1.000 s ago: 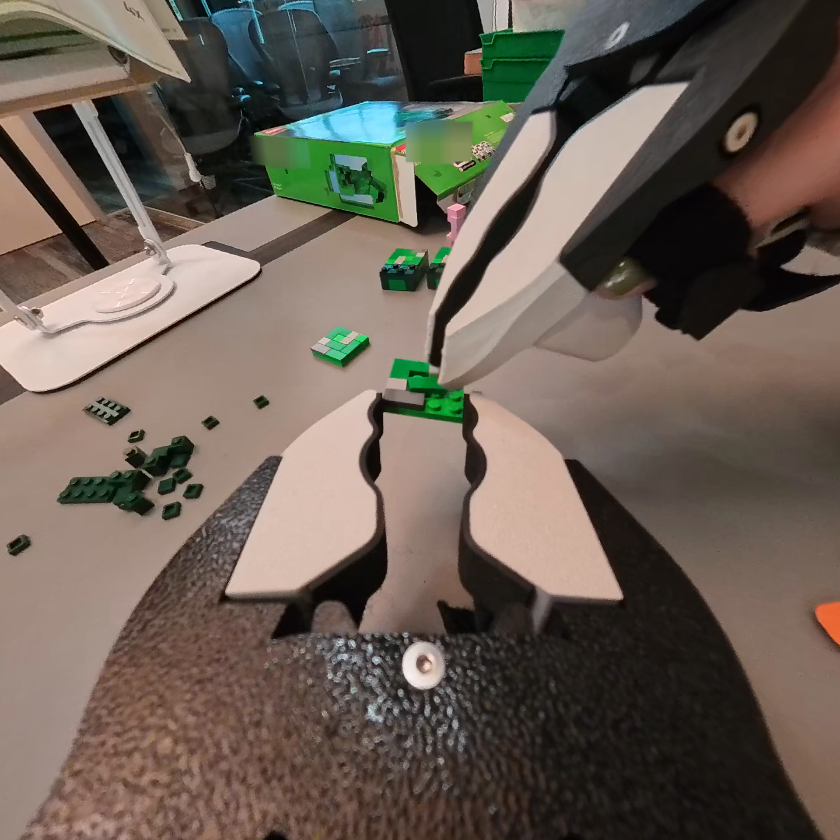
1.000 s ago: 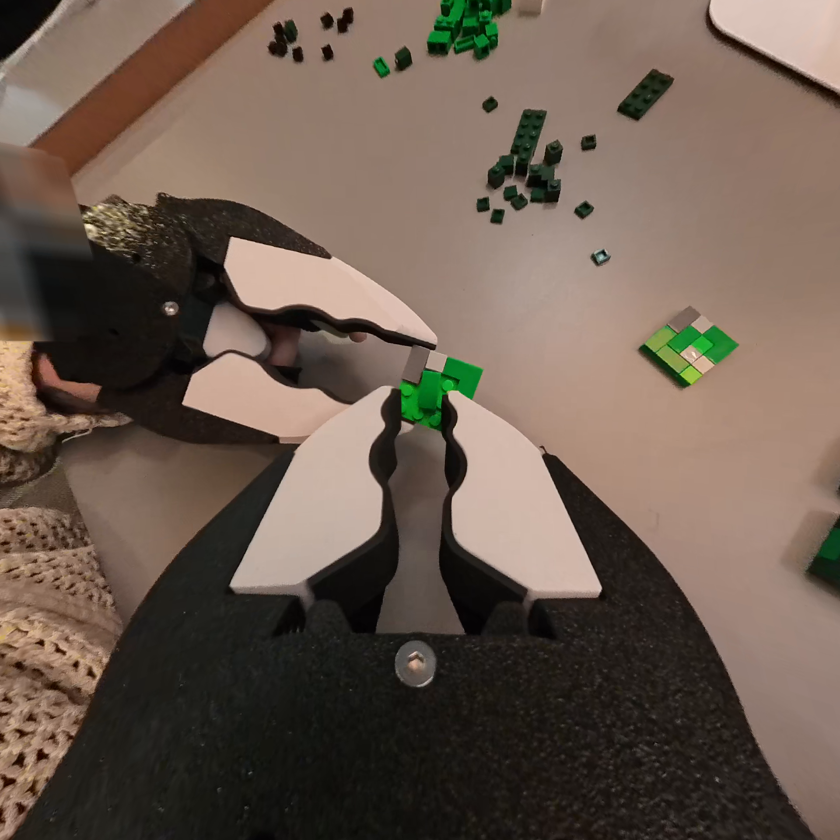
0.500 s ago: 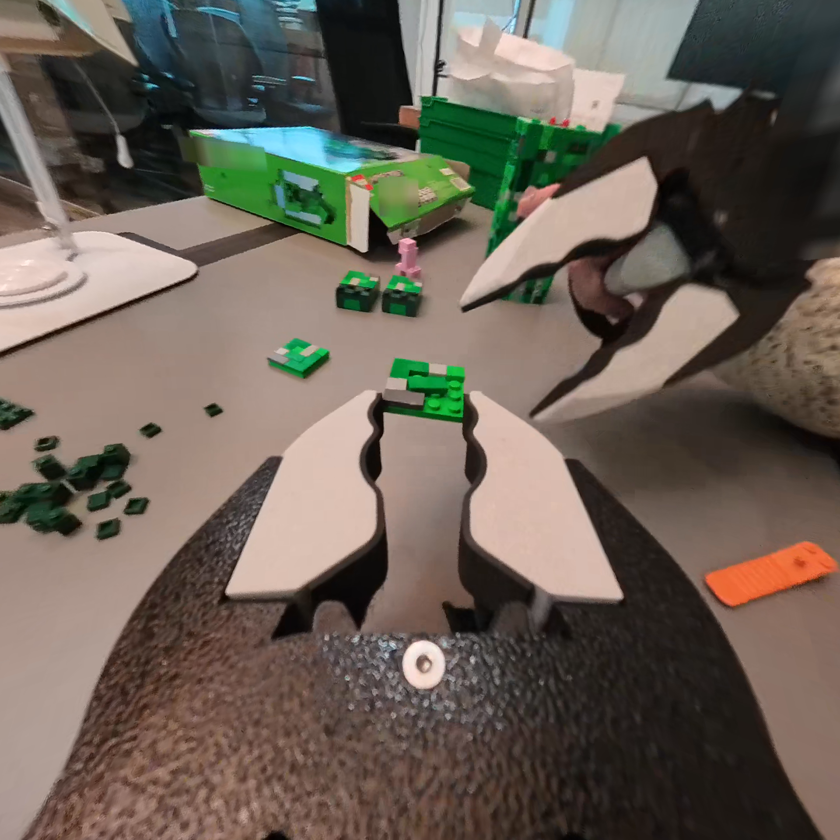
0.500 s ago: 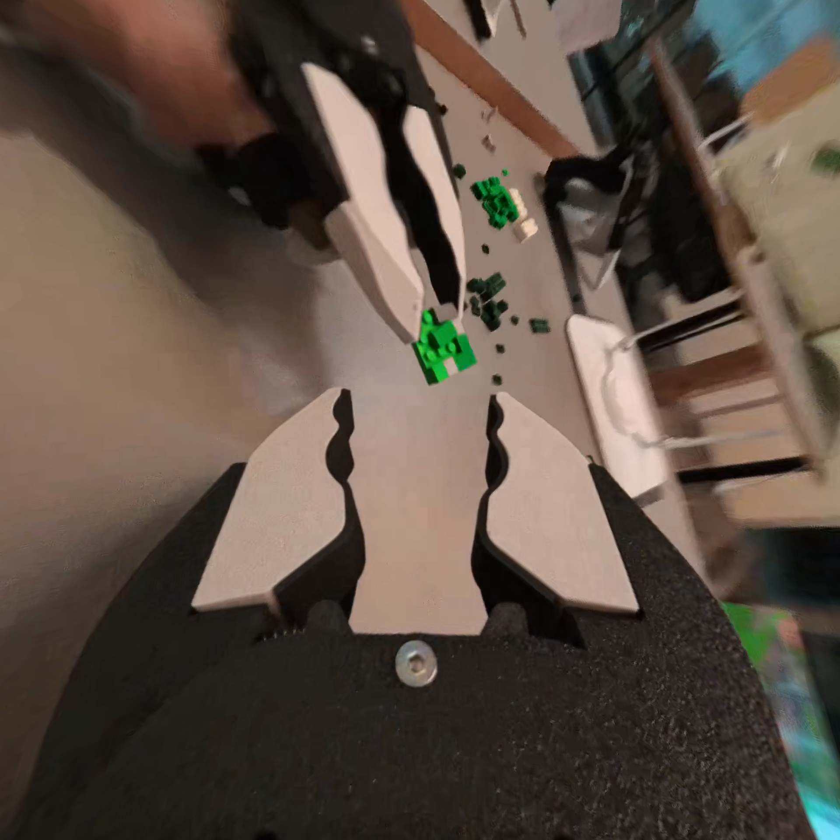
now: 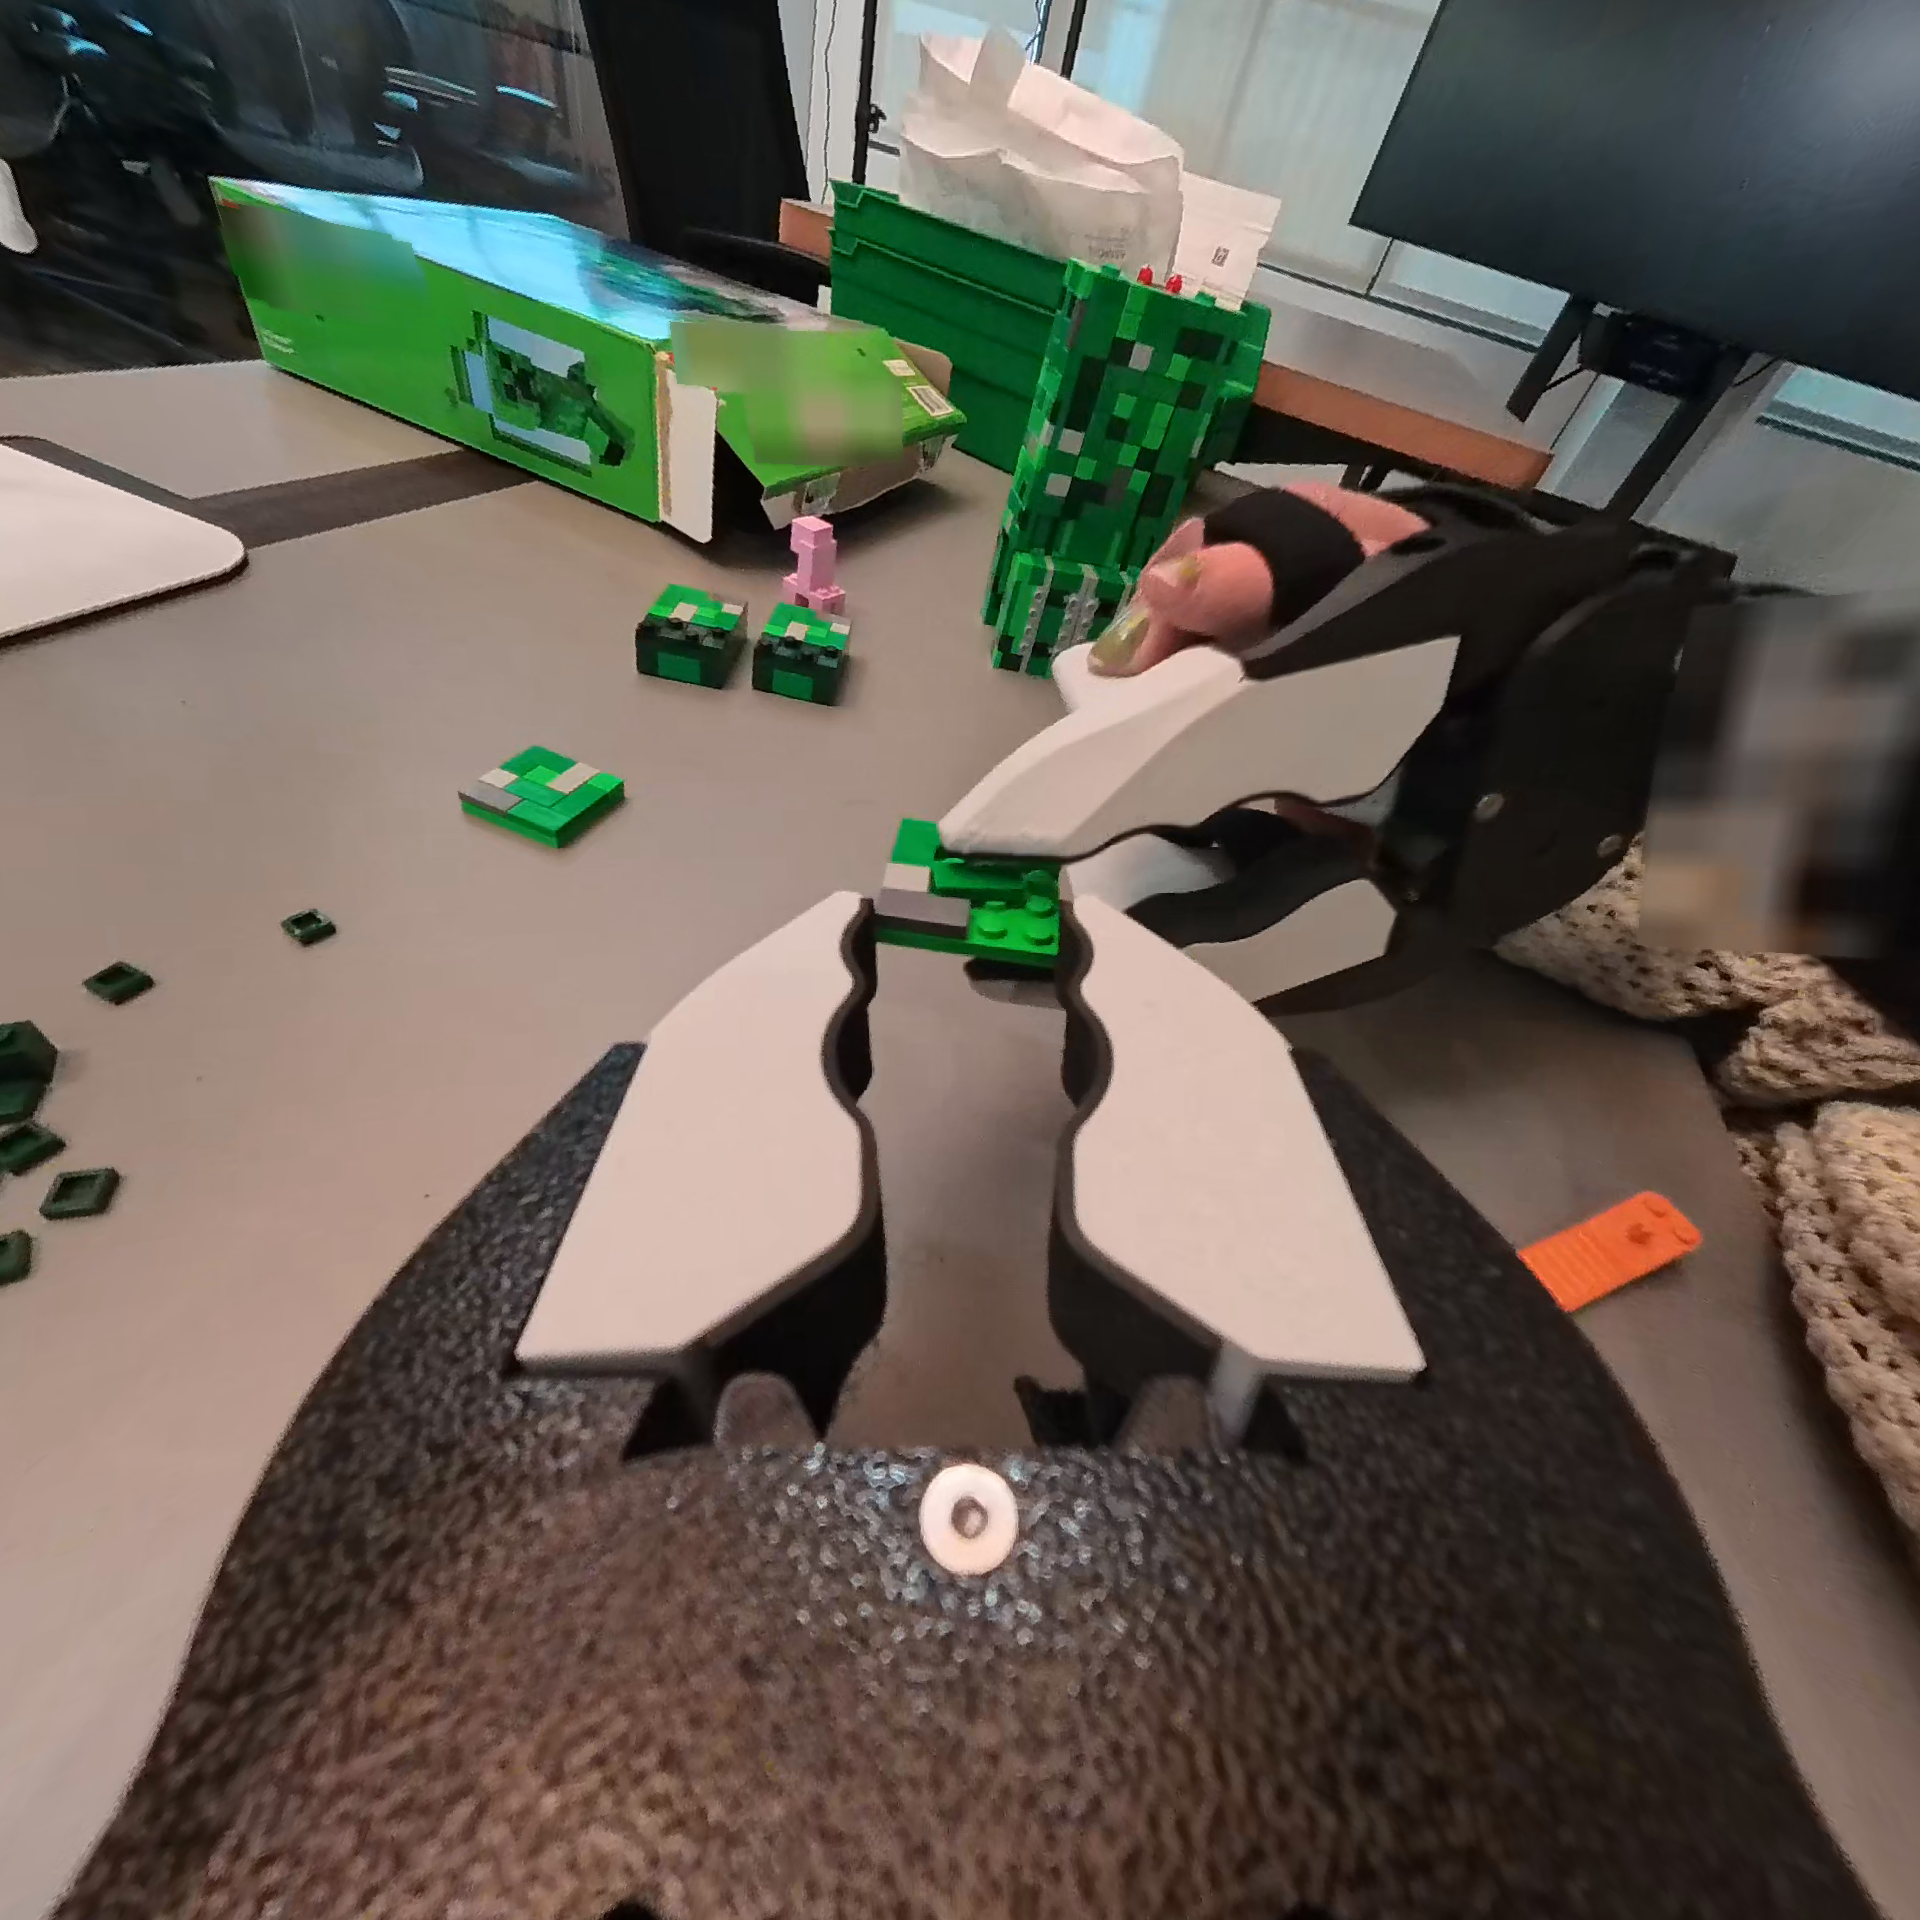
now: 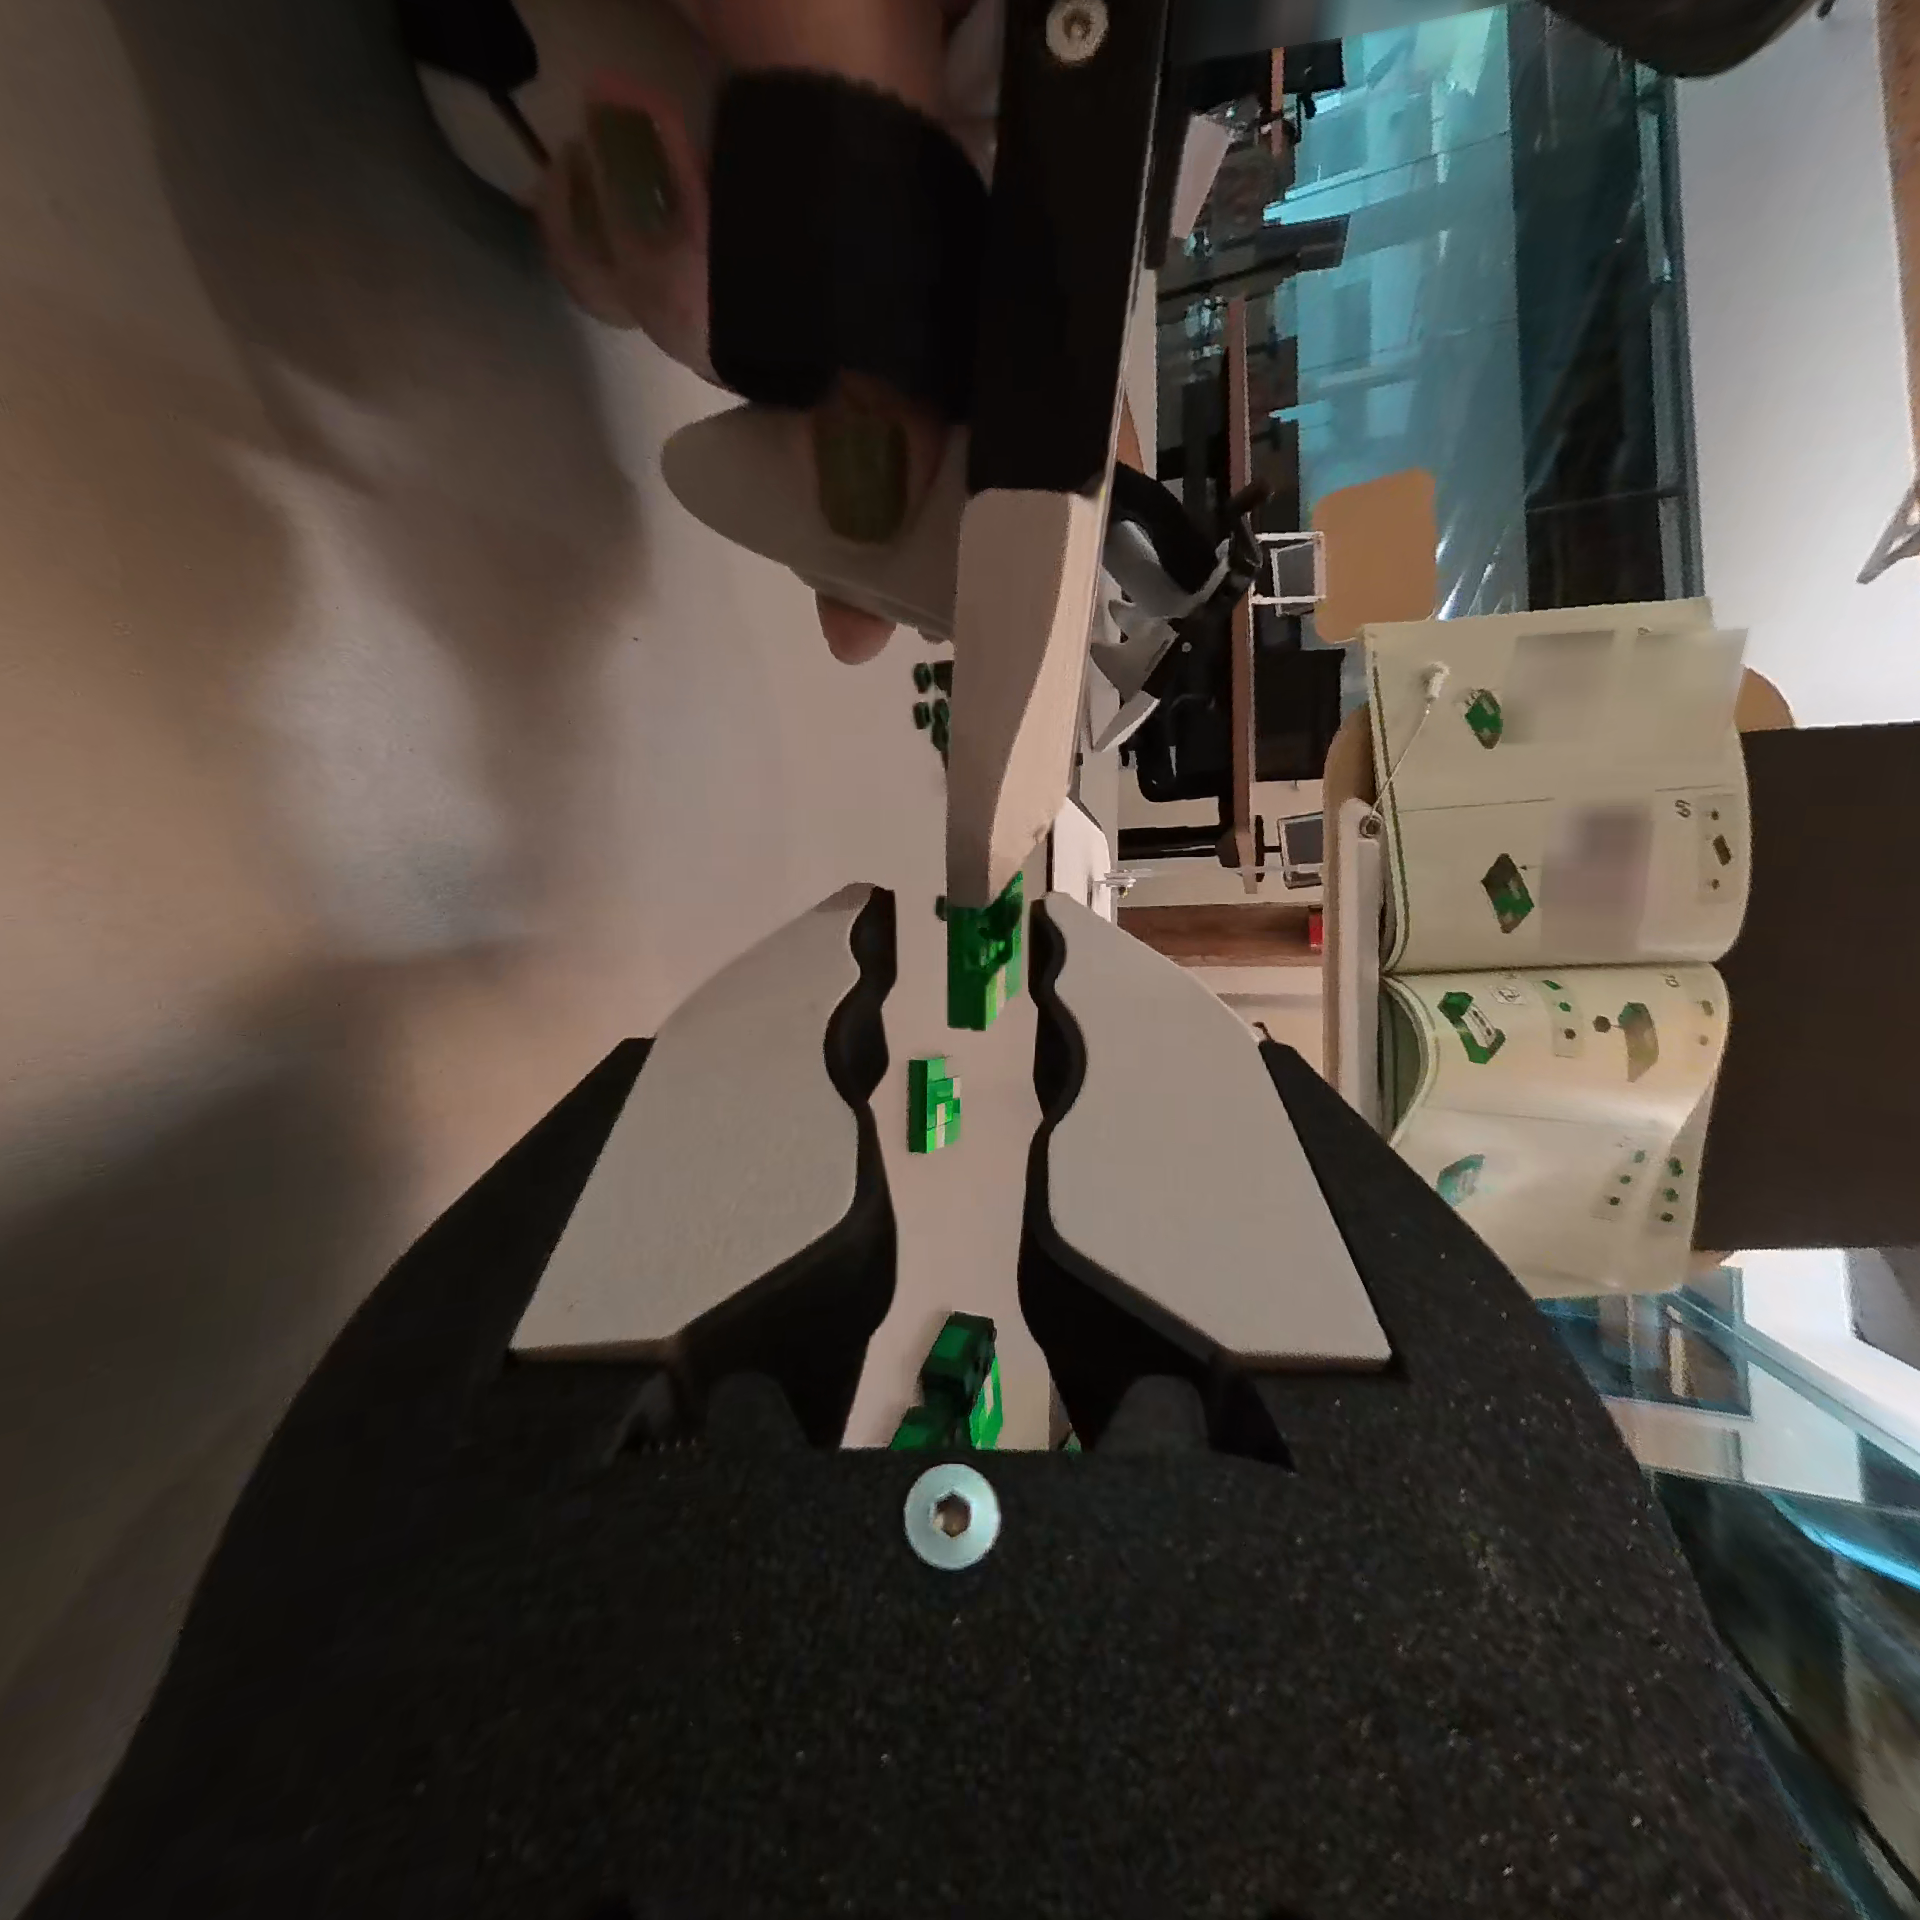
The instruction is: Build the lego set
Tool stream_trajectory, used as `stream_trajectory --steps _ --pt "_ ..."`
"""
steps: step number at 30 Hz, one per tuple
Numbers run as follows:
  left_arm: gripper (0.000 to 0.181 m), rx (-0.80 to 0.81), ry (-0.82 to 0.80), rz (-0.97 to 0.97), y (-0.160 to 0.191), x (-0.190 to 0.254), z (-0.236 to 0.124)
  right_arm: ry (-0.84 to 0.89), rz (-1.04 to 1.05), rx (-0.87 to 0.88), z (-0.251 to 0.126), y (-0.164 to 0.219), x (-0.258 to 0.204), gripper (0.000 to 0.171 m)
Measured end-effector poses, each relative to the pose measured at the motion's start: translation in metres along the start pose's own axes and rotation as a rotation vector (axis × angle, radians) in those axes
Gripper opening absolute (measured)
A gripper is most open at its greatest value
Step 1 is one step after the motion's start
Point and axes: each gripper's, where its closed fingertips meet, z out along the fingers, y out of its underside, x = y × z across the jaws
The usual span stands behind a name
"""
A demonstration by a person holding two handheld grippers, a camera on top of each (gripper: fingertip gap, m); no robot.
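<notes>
My left gripper (image 5: 966, 914) is shut on a small bright green plate assembly (image 5: 1013, 923) with grey tiles and holds it flat just above the table. My right gripper (image 6: 961, 925) comes in from the right, rolled on its side. Its upper finger (image 5: 1101, 769) lies on top of the plate and its lower finger is just beneath. In the right wrist view the plate (image 6: 982, 966) stands edge-on between the jaws, against one finger with a small gap to the other. A finger (image 6: 1013, 727) of the left gripper reaches the plate from above.
On the grey table lie a finished square panel (image 5: 540, 795), two small cube builds (image 5: 691, 644), a pink figure (image 5: 814, 566), a tall green tower (image 5: 1122, 468), the green box (image 5: 468, 343), an orange brick separator (image 5: 1605, 1247) and loose dark green pieces (image 5: 78, 1190). The instruction booklet (image 6: 1538, 935) stands beyond. Left and right tips are no more than a few centimetres apart. The orange brick separator (image 5: 1605, 1247) is about equally far from each gripper, around 20 cm.
My right gripper, wide open and off to the right half a second ago, has swung back, rolled sideways and narrowed over and under the plate. My left gripper keeps its hold.
</notes>
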Motion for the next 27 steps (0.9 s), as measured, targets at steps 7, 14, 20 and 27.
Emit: stream_trajectory --steps 7,14,20,27 --pt "0.033 -0.007 -0.002 -0.026 0.001 0.000 0.002 0.016 -0.063 -0.054 -0.001 0.002 0.003 0.011" --pt "0.033 -0.034 -0.009 -0.015 0.005 0.001 0.003 -0.006 -0.212 -0.132 -0.003 0.004 0.001 0.009" --pt "0.033 -0.046 0.023 -0.041 0.007 0.005 0.005 -0.065 -0.305 -0.129 -0.006 0.005 0.000 0.008" --pt "0.043 -0.017 0.036 0.197 -0.002 0.010 -0.002 -0.244 0.101 0.057 -0.012 -0.006 -0.009 0.007"
